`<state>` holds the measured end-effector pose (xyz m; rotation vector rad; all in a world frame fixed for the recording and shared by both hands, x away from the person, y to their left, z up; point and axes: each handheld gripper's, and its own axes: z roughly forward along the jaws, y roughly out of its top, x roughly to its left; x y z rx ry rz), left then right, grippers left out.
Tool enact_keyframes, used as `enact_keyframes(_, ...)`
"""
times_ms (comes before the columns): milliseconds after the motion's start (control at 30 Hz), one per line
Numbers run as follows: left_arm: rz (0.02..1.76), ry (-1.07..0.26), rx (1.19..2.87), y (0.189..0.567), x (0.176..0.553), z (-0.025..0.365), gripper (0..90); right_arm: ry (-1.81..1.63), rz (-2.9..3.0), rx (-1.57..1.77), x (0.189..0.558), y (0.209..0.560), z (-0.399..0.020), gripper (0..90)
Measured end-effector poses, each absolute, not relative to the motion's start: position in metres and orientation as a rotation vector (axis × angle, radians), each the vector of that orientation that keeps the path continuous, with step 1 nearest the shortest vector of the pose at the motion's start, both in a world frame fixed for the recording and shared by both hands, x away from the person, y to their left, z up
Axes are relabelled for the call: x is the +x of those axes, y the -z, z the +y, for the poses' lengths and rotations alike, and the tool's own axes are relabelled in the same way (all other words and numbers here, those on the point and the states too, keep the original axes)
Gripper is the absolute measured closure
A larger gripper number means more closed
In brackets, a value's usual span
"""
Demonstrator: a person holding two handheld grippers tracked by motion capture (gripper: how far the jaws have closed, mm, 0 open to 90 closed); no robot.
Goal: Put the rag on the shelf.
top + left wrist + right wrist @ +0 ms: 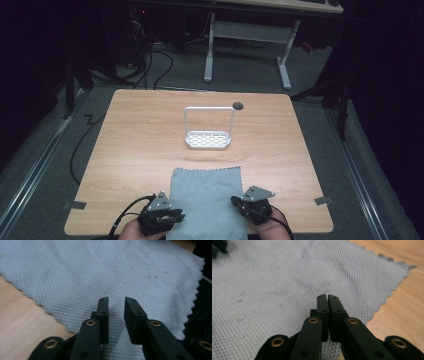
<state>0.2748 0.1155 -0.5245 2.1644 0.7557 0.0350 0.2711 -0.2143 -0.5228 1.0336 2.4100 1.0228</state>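
Observation:
A grey waffle-weave cloth (207,197) lies flat on the wooden table (130,150) at its near edge. My left gripper (177,217) sits at the cloth's left side, pointing right across it. In the left gripper view its jaws stand a small gap apart (116,300) just over the cloth (100,270), with nothing between them. My right gripper (235,201) rests at the cloth's right side, pointing left. In the right gripper view its jaws are pressed together (325,296) above the cloth (287,277), which has a zigzag edge.
A white perforated tray with a tall wire handle (207,140) stands at the table's middle, beyond the cloth. A round cable hole (238,105) lies near the far edge. Bits of tape (323,200) mark the side edges. A white-legged desk (285,65) stands behind.

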Motion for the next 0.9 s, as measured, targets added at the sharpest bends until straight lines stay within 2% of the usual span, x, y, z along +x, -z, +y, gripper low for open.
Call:
enact_keyframes(33,0.804,-0.062,2.100,0.521,0.286,0.123,69.8,-1.054,2.391,1.052,0.274,0.521,-0.218,84.0)
enact_keyframes(133,0.880,-0.101,2.041,0.519,0.300,0.128,67.3,-1.054,2.371,1.066,0.275,0.520,-0.222,81.6)
enact_keyframes(233,0.973,-0.198,2.042,0.519,0.336,0.135,61.2,-1.064,2.332,1.093,0.279,0.519,-0.230,75.1)
enact_keyframes(300,1.004,-0.226,2.048,0.520,0.349,0.133,59.1,-1.073,2.317,1.103,0.280,0.519,-0.233,73.9)
enact_keyframes(533,1.082,-0.273,2.029,0.525,0.372,0.119,58.1,-1.052,2.271,1.122,0.282,0.519,-0.235,71.0)
enact_keyframes(667,1.087,-0.337,2.072,0.529,0.373,0.110,58.5,-1.057,2.256,1.116,0.284,0.519,-0.238,69.1)
enact_keyframes(733,1.079,-0.346,2.074,0.529,0.372,0.108,61.6,-1.065,2.245,1.144,0.287,0.519,-0.239,65.6)
enact_keyframes(767,1.076,-0.348,2.075,0.530,0.372,0.109,68.2,-1.081,2.236,1.179,0.291,0.521,-0.241,62.3)
enact_keyframes(800,1.076,-0.350,2.073,0.530,0.373,0.109,68.2,-1.081,2.236,1.179,0.291,0.521,-0.241,62.3)
enact_keyframes(900,1.064,-0.325,2.051,0.532,0.373,0.109,78.2,-1.109,2.222,1.247,0.300,0.523,-0.241,57.7)
